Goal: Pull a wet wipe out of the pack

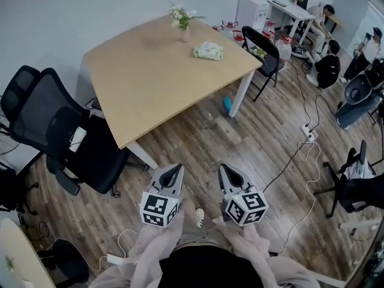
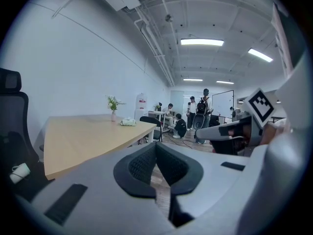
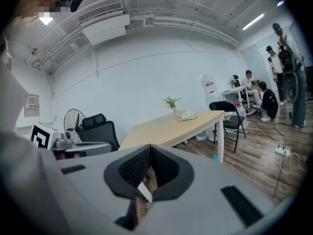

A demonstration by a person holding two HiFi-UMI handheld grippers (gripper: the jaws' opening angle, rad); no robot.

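The wet wipe pack (image 1: pixel 207 51) is a pale green pouch lying on the far side of the wooden table (image 1: pixel 150 83), next to a small vase of flowers (image 1: pixel 183 23). Both grippers hang low over the wood floor, well short of the table. My left gripper (image 1: pixel 177 170) and right gripper (image 1: pixel 225 170) point side by side toward the table, each with its jaws shut and nothing between them. The left gripper view shows its closed tips (image 2: pixel 156 146) with the pack (image 2: pixel 128 122) far off. In the right gripper view the tips (image 3: pixel 150 147) meet too, the pack (image 3: pixel 188 115) distant.
Black office chairs (image 1: pixel 54 131) stand at the table's left. A black folding chair (image 1: pixel 264 47) is at its far right corner. A power strip with cables (image 1: pixel 309 134) lies on the floor to the right. A blue object (image 1: pixel 227 105) sits by the table leg. People sit at the back right.
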